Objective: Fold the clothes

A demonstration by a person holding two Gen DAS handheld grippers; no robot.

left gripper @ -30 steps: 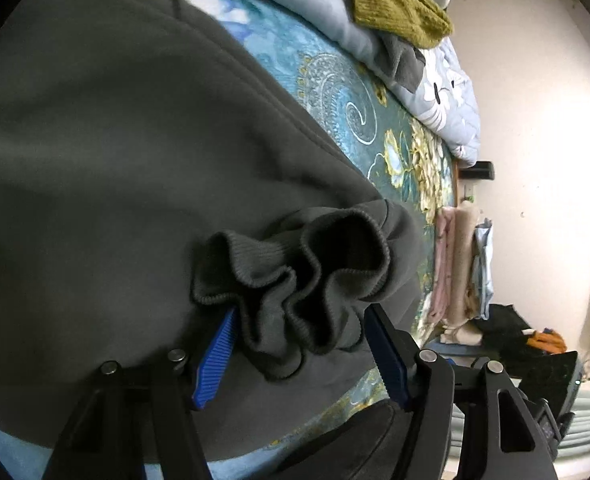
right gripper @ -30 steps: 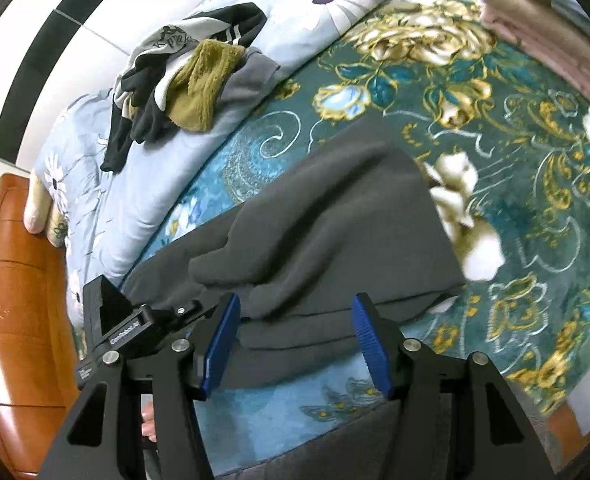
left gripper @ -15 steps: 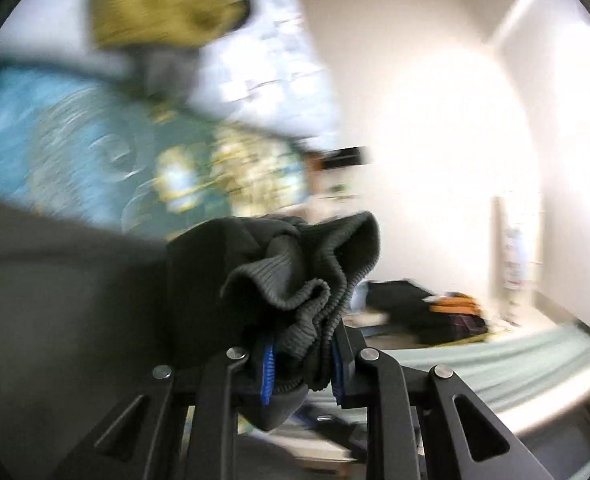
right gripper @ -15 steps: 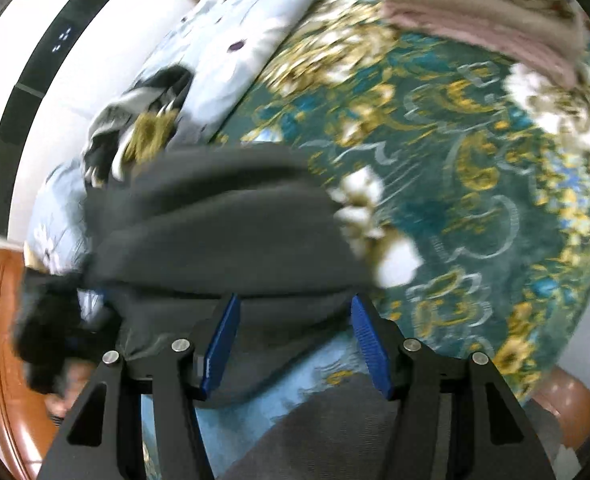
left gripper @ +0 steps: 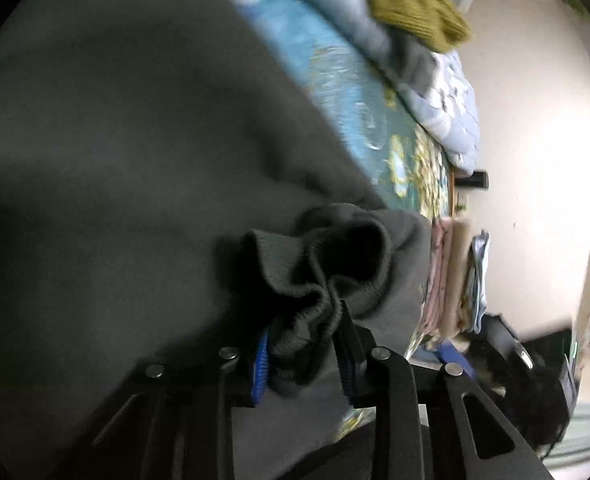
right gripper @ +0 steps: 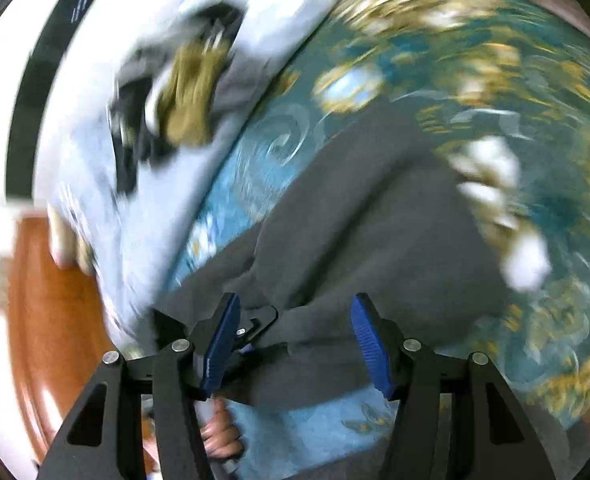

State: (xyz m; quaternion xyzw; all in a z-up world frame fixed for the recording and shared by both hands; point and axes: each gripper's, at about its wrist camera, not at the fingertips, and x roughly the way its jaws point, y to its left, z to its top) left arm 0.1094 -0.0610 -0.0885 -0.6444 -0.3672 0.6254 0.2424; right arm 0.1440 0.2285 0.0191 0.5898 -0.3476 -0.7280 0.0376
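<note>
My left claw point(left gripper: 301, 354), spread a second ago, is now clenched on the ribbed cuff point(left gripper: 327, 276) of the dark grey fleece sweatshirt point(left gripper: 135, 152), lower centre of its frame; I judge the sleeve fold can begin. Right claw point(right gripper: 295, 344) is released, jaws spread above the sweatshirt's near edge, lower centre. Sweatshirt lies on the teal floral bedspread point(right gripper: 535, 128). Olive knit garment point(right gripper: 187, 96) sits upper left, well apart; nothing obstructs. Right view blurred.

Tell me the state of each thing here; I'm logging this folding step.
left gripper: shut on ribbed cuff
ribbed cuff: bunched, pinched
dark grey sweatshirt: spread on bed, partly folded
right gripper: open, empty
olive knit: crumpled
folded stack: folded
</note>
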